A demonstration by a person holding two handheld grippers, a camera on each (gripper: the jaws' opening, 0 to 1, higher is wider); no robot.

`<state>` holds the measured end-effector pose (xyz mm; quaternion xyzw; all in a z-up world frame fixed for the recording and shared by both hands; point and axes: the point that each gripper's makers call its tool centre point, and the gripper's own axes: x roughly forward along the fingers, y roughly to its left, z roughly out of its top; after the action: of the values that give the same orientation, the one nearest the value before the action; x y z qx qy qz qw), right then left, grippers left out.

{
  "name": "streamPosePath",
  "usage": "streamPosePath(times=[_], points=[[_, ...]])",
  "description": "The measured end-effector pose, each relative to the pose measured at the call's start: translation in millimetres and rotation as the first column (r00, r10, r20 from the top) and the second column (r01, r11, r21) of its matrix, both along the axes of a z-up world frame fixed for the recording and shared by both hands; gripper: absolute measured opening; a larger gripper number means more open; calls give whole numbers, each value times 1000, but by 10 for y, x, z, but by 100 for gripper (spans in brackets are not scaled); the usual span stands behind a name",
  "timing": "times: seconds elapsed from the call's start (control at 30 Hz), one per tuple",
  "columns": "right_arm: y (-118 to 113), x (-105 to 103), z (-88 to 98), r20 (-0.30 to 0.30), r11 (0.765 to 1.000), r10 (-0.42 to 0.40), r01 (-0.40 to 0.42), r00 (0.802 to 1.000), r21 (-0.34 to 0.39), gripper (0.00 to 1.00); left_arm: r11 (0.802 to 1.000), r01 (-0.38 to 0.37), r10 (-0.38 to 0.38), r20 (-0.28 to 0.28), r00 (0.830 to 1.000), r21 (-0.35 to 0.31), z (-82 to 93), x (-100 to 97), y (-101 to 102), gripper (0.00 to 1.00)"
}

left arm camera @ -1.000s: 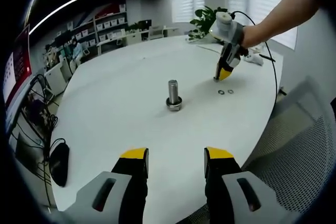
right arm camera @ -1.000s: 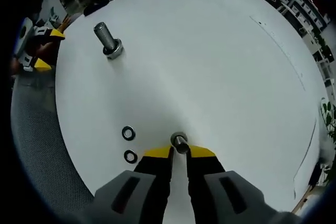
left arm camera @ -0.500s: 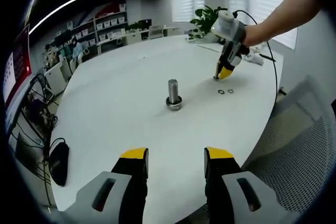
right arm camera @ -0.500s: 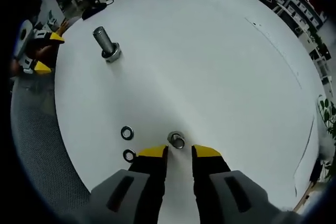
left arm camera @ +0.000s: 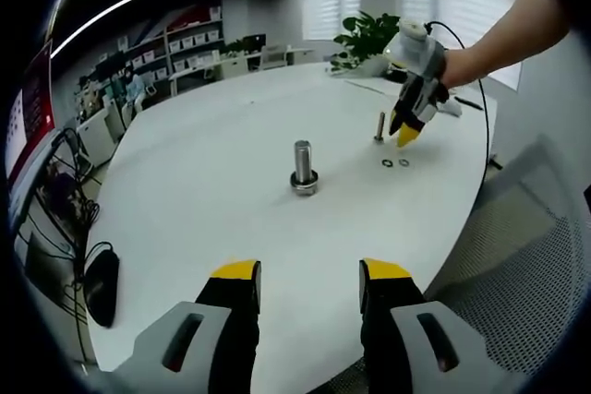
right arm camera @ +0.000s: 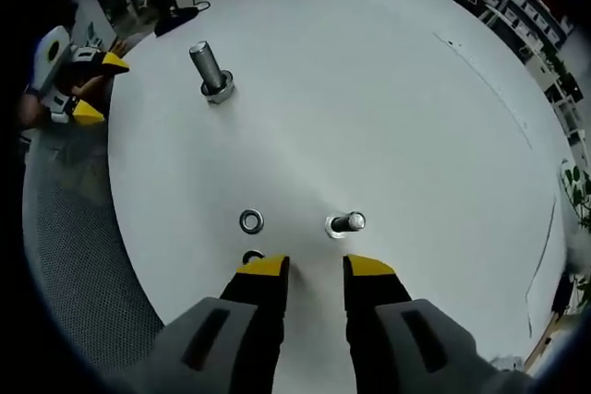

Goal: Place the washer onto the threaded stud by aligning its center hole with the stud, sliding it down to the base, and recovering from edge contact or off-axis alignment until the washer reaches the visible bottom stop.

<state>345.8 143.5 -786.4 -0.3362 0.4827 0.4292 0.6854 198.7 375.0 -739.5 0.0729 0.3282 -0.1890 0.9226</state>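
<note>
A small threaded stud (right arm camera: 347,223) stands on the white table (right arm camera: 369,89), just ahead of my right gripper (right arm camera: 316,267), which is open and holds nothing. Two loose washers lie to its left, one in plain sight (right arm camera: 250,220) and one (right arm camera: 252,256) partly under my left jaw. A larger stud (right arm camera: 211,71) with a ring at its base stands farther off. In the left gripper view the large stud (left arm camera: 302,166) is mid-table, with the small stud (left arm camera: 379,126), the washers (left arm camera: 396,163) and the right gripper (left arm camera: 406,131) beyond it. My left gripper (left arm camera: 309,274) is open and empty at the near edge.
A mesh chair seat (left arm camera: 517,265) lies off the table's right edge. A black mouse (left arm camera: 102,285) and cables lie at the left edge. A plant (left arm camera: 365,34) and a cable (left arm camera: 466,99) sit at the far end. The left gripper (right arm camera: 97,88) shows past the table's rim.
My right gripper has opened, let go of the small stud and drawn back from it; the stud now stands free. The left gripper has not moved.
</note>
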Motion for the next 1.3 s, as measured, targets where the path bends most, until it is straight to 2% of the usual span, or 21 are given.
streamPosePath(times=[0.47, 0.77, 1.13, 1.2, 1.23, 1.3], points=[[98, -234, 49, -8, 1000, 21, -21, 1000, -2, 30, 1000, 18, -18, 7, 1000, 12, 5, 2, -18, 41], [157, -398, -30, -36, 1000, 29, -29, 999, -7, 31, 1000, 24, -24, 16, 1000, 7, 28, 3, -34, 41], [140, -406, -117, -39, 999, 31, -32, 999, -19, 30, 999, 33, -34, 21, 999, 20, 34, 0, -43, 41], [127, -429, -157, -43, 998, 49, -51, 998, -37, 29, 999, 27, -27, 17, 999, 19, 23, 0, -29, 41], [154, -442, -145, -57, 999, 40, -41, 998, -16, 25, 1000, 25, -26, 15, 1000, 19, 19, 0, -25, 41], [143, -422, -149, -54, 999, 34, -36, 998, -23, 24, 1000, 25, -25, 18, 1000, 19, 20, 7, -25, 41]])
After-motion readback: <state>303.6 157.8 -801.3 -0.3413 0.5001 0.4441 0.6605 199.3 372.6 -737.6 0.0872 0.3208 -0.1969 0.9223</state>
